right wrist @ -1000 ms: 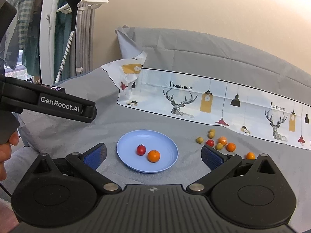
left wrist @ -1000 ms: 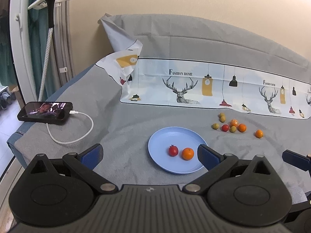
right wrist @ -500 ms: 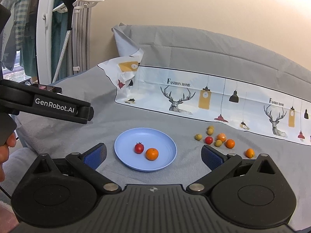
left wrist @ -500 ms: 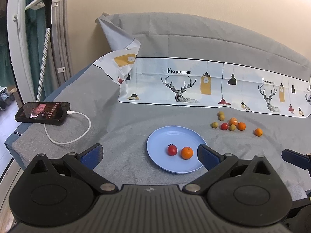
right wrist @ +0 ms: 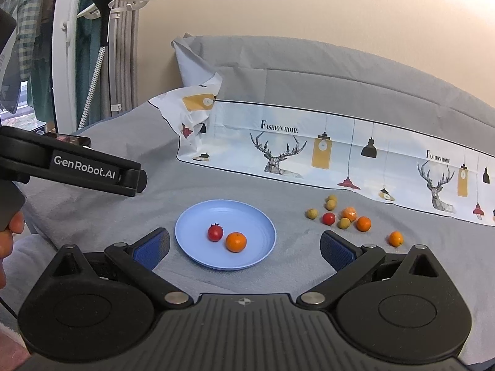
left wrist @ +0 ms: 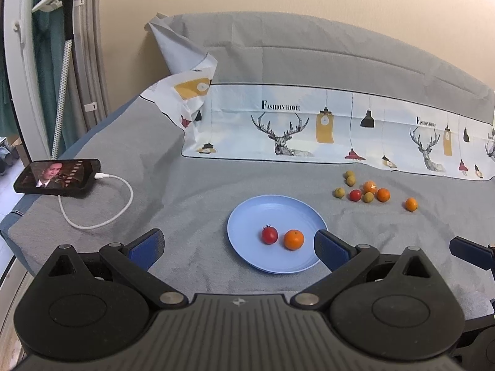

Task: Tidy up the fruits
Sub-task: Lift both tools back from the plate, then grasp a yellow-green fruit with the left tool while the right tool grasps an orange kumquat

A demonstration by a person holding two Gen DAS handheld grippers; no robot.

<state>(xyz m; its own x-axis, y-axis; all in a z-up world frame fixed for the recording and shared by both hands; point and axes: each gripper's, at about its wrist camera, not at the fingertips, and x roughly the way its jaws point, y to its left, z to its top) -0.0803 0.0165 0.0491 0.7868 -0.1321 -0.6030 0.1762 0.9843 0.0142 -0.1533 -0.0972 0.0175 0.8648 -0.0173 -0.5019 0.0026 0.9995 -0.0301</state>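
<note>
A light blue plate lies on the grey cloth and holds a red tomato and an orange. Right of the plate is a loose cluster of several small fruits: green-yellow ones, a red tomato, oranges. One orange sits apart, further right. My left gripper is open and empty, near the plate's front edge. My right gripper is open and empty, just in front of the plate.
A phone with a white cable lies at the cloth's left edge. A printed sheet runs along the back. A garment steamer pole stands at far left. In the right wrist view the left gripper's body and a hand appear.
Both grippers have drifted slightly; the plate and fruits sit a little further left in each view. Nothing was taken hold of or moved on the cloth.
</note>
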